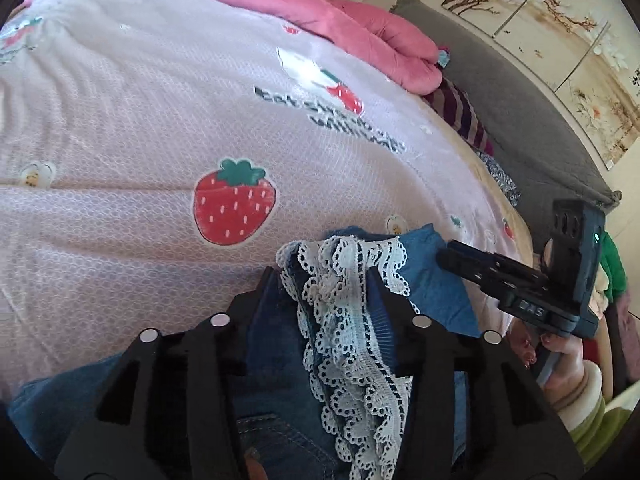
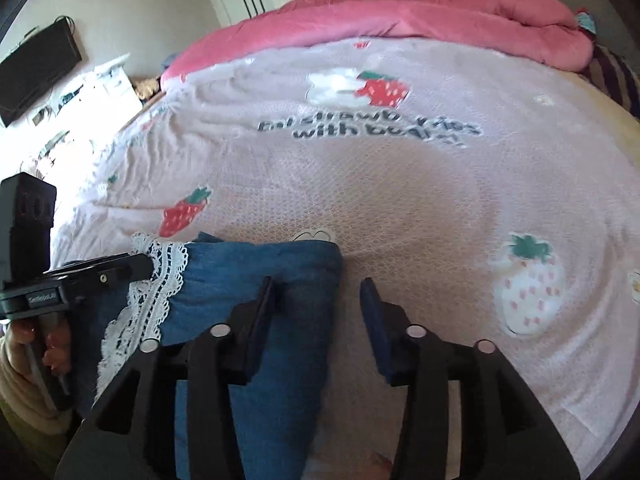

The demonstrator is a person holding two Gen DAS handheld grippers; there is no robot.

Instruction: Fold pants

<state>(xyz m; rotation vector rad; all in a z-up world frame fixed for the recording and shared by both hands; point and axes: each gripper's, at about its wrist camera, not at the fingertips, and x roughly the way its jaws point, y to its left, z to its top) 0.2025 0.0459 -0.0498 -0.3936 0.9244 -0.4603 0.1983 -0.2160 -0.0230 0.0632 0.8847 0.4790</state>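
The blue denim pants (image 2: 248, 268) lie bunched at the near edge of the bed, with a white lace trim (image 2: 164, 280) along their left side. In the left wrist view the lace trim (image 1: 344, 292) and denim (image 1: 432, 280) lie between the spread fingers of my left gripper (image 1: 322, 276), and the pads do not press on them. My right gripper (image 2: 318, 282) stands open, its left finger over the denim's right edge and its right finger over bare sheet. From the other camera, the right gripper (image 1: 446, 256) touches the denim's right side and the left gripper (image 2: 146, 266) sits at the lace.
A pink sheet (image 2: 400, 200) printed with strawberries covers the bed. A rolled pink quilt (image 2: 400, 16) lies along the far side, with a striped pillow (image 1: 460, 112) and grey headboard (image 1: 520, 100) at the right. A black screen (image 2: 36, 68) and white cabinet stand far left.
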